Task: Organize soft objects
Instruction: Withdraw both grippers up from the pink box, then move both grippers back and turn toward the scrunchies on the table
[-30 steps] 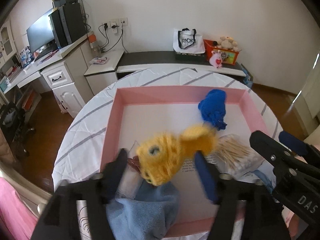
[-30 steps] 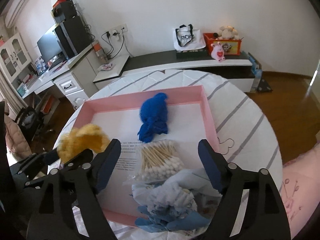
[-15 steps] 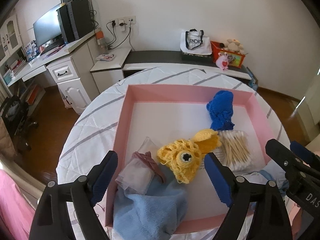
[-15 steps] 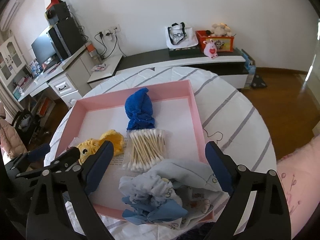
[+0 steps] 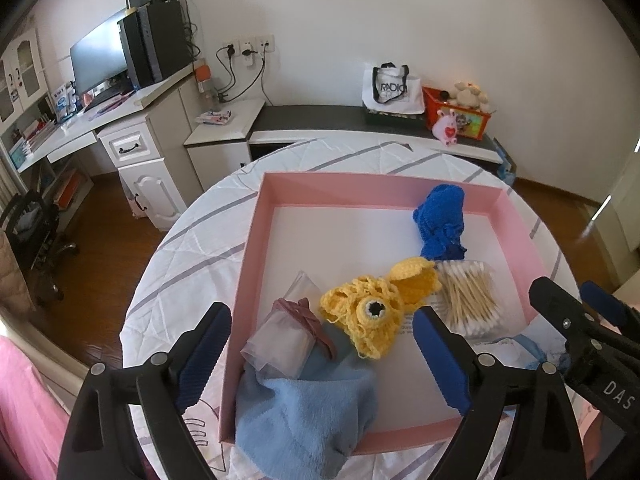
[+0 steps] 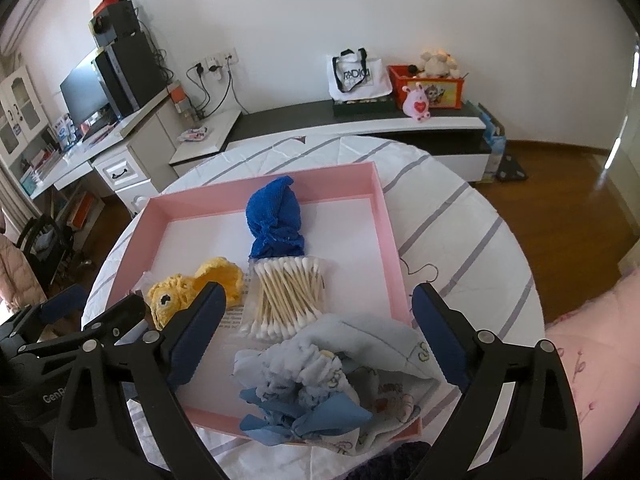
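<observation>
A pink tray (image 5: 256, 208) (image 6: 386, 216) sits on a round white striped table. In it lie a yellow crochet toy (image 5: 370, 312) (image 6: 192, 288), a blue knitted item (image 5: 442, 220) (image 6: 276, 216), a bag of cotton swabs (image 5: 472, 300) (image 6: 288, 296), a light blue towel (image 5: 304, 416), a sheer pouch (image 5: 280, 340) and a pale blue cloth bundle (image 6: 332, 364). My left gripper (image 5: 320, 360) is open and empty, just above the tray's near left part. My right gripper (image 6: 316, 344) is open and empty above the cloth bundle.
The table (image 5: 188, 240) has bare cloth on the left, and on the right in the right wrist view (image 6: 472, 240). A wire hook (image 6: 424, 274) lies right of the tray. A desk and low cabinet stand behind.
My left gripper opened and let go of the yellow crochet toy, which now lies in the tray. Both grippers pulled back and up from the tray.
</observation>
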`<state>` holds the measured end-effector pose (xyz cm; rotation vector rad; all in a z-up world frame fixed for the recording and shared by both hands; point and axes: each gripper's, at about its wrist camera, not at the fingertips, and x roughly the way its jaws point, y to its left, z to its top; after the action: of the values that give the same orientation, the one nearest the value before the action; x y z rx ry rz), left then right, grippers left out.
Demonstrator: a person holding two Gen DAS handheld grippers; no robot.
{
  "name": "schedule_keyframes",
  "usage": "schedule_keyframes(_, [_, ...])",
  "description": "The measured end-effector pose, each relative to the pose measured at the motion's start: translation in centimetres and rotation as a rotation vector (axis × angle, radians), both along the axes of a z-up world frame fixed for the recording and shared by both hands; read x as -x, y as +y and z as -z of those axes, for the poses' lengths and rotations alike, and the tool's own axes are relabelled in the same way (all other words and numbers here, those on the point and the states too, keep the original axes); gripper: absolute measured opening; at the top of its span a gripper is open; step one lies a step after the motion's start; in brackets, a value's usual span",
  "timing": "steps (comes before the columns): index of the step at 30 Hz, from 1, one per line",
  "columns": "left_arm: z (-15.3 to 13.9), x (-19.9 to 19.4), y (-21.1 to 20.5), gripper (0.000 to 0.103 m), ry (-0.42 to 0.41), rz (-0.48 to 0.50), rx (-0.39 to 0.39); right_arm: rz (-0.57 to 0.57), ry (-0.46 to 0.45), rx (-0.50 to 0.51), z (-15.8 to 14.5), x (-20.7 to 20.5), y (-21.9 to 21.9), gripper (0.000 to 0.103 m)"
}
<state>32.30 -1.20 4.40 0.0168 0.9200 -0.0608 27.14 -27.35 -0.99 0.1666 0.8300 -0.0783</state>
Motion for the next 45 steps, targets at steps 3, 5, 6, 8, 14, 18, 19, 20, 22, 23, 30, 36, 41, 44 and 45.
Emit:
schedule_keyframes(3, [-0.5, 0.8, 0.1, 0.090, -0.015, 0.000, 0.003, 0.001, -0.013, 0.004, -0.4, 0.5, 0.1, 0.095])
schedule_keyframes(5, [-1.0, 1.6, 0.2, 0.090, -0.030, 0.003, 0.004, 0.002, -0.022, 0.009, -0.7, 0.9, 0.1, 0.099])
schedule_keyframes(6, [-1.2, 1.9, 0.2, 0.090, -0.036, 0.002, 0.004, 0.003, -0.027, 0.012, -0.9, 1.1, 0.1, 0.101])
schedule_keyframes(8, [-1.8, 2.9, 0.2, 0.091, -0.059, -0.005, 0.000, 0.006, -0.046, 0.021, -1.4, 1.6, 0.0, 0.101])
schedule_keyframes(14, [-2.9, 6.0, 0.0, 0.097, -0.114, -0.003, -0.004, -0.013, -0.097, 0.052, -2.9, 4.0, 0.6, 0.103])
schedule_keyframes(18, [-3.8, 7.8, 0.1, 0.101, -0.147, -0.002, -0.011, -0.015, -0.130, 0.075, -3.7, 5.6, 1.0, 0.103])
schedule_keyframes(19, [-4.1, 8.5, 0.1, 0.102, -0.161, -0.002, -0.010, -0.011, -0.140, 0.074, -4.0, 6.0, 0.9, 0.103])
schedule_keyframes(20, [-4.3, 8.9, 0.1, 0.102, -0.167, -0.003, -0.011, -0.008, -0.148, 0.071, -4.2, 6.4, 0.9, 0.103])
schedule_keyframes(22, [-4.7, 10.0, 0.0, 0.102, -0.187, 0.000, -0.014, -0.005, -0.168, 0.067, -4.6, 7.3, 0.7, 0.103])
schedule_keyframes(23, [-4.9, 10.5, -0.1, 0.103, -0.194, 0.001, -0.015, -0.002, -0.179, 0.066, -4.8, 7.8, 0.7, 0.103])
schedule_keyframes(30, [-6.9, 13.8, 0.0, 0.103, -0.255, 0.002, -0.022, 0.013, -0.283, 0.080, -7.1, 11.5, 1.1, 0.103])
schedule_keyframes(36, [-8.4, 16.7, 0.3, 0.103, -0.312, 0.010, 0.003, -0.008, -0.356, 0.124, -9.0, 14.0, 2.3, 0.103])
schedule_keyframes(41, [-9.5, 19.3, 0.7, 0.103, -0.363, 0.017, 0.010, -0.010, -0.404, 0.169, -9.9, 15.8, 3.2, 0.103])
schedule_keyframes(44, [-10.1, 20.9, 0.8, 0.103, -0.398, 0.022, 0.013, -0.018, -0.433, 0.175, -10.5, 16.7, 3.6, 0.103])
schedule_keyframes(45, [-10.3, 21.5, 0.8, 0.103, -0.408, 0.023, 0.015, -0.019, -0.441, 0.176, -10.6, 17.0, 3.7, 0.103])
